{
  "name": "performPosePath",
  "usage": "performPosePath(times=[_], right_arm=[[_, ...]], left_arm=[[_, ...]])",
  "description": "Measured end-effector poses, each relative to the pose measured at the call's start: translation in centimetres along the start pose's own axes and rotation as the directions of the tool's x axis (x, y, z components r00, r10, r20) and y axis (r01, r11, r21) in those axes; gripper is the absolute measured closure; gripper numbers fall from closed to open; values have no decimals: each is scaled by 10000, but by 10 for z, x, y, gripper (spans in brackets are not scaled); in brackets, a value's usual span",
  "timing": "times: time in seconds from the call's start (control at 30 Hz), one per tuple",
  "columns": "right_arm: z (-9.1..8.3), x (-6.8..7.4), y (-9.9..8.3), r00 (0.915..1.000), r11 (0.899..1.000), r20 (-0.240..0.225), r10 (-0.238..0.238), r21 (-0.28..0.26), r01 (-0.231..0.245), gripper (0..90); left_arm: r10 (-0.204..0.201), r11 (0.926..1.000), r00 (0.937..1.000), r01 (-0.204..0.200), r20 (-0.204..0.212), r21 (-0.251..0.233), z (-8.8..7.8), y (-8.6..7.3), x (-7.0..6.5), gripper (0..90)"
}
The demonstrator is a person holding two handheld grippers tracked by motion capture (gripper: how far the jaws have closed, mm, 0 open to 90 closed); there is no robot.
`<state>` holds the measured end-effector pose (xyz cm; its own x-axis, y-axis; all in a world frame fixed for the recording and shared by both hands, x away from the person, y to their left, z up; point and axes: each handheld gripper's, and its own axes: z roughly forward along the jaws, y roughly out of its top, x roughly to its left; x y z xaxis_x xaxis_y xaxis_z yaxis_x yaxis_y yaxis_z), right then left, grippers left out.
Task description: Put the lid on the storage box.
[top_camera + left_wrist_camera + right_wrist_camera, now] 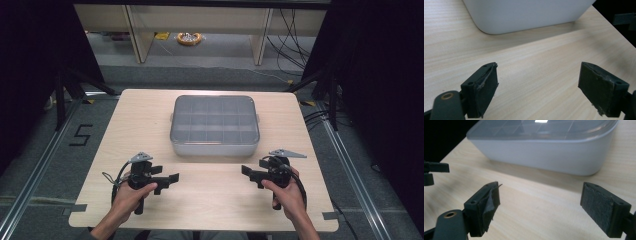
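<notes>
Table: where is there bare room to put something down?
The table is bare left and right of the lidded box, and in front of it between the left gripper and right gripper. Behind the box it's tight.

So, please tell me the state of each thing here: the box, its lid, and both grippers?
Storage box: upright on the table, closed.
Clear lid: on the box, dividers visible underneath.
Left gripper: fingers open, holding nothing, above the table.
Right gripper: fingers open, holding nothing.
</notes>
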<state>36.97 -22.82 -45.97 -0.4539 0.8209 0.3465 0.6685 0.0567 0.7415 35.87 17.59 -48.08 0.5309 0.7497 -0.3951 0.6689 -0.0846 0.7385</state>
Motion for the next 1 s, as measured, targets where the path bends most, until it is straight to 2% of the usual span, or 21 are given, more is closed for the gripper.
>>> performPosePath(times=[0.07, 0.13, 0.2, 0.27, 0.37, 0.43, 0.47, 0.5, 0.53, 0.63, 0.7, 0.77, 0.8, 0.9, 0.93, 0.97, 1.0], right_arm=[[0, 2, -5, 9999, 9997, 145, -46, 253, 43, 172], [1, 4, -11, 9999, 9996, 79, -120, 253, 118, 173], [0, 7, -16, 9998, 9989, 98, -176, 441, 171, 187], [-1, 9, -20, 9996, 9987, -198, -212, 469, 222, 200], [-3, 13, -25, 9990, 9971, -34, -455, 603, 456, 198], [-3, 14, -29, 9987, 9967, 50, -516, 626, 512, 197], [-4, 18, -31, 9998, 9977, -39, -176, 658, 178, 197], [-4, 16, -32, 9984, 9964, 21, -571, 635, 569, 196], [-5, 17, -34, 9982, 9962, 7, -594, 640, 592, 196], [-7, 19, -39, 9977, 9952, 18, -679, 714, 676, 191], [-9, 21, -43, 9985, 9944, 64, -546, 912, 538, 186], [-10, 22, -46, 9980, 9944, -215, -601, 855, 617, 187], [-10, 23, -48, 9981, 9931, -82, -611, 993, 616, 186], [-11, 24, -52, 9981, 9920, -183, -592, 1103, 608, 176], [-10, 24, -53, 9976, 9915, -38, -691, 1102, 691, 173], [-11, 28, -55, 9995, 9931, -52, -307, 1131, 311, 168], [-13, 25, -55, 9978, 9919, -143, -643, 1089, 655, 165]], left_arm=[[226, 9997, 9997, -226, 23, 70, -2, -3, -3, 151], [549, 9984, 9985, -549, -17, 110, -3, -7, -6, 151], [618, 9980, 9981, -618, -65, 122, -4, -10, -8, 151], [723, 9973, 9974, -723, -15, 162, -5, -13, -10, 152], [717, 9971, 9974, -718, 43, 255, -7, -19, -13, 152], [860, 9960, 9963, -860, 2, 226, -8, -22, -15, 152], [1054, 9939, 9944, -1053, -21, 342, -9, -23, -16, 152], [1027, 9944, 9947, -1025, -64, 274, -8, -25, -18, 152], [1172, 9924, 9931, -1171, -12, 381, -9, -27, -18, 152], [1129, 9929, 9936, -1130, 40, 382, -11, -31, -22, 152], [1336, 9901, 9910, -1337, 60, 426, -12, -34, -23, 152], [1415, 9889, 9899, -1413, -1, 463, -12, -37, -25, 152], [1513, 9873, 9885, -1512, 11, 494, -13, -38, -26, 152], [1607, 9854, 9870, -1607, 40, 563, -13, -41, -28, 152], [1614, 9853, 9869, -1610, -26, 569, -14, -42, -30, 152], [1814, 9814, 9834, -1810, -6, 647, -15, -43, -30, 152], [1808, 9818, 9835, -1803, -32, 594, -15, -44, -32, 152]])
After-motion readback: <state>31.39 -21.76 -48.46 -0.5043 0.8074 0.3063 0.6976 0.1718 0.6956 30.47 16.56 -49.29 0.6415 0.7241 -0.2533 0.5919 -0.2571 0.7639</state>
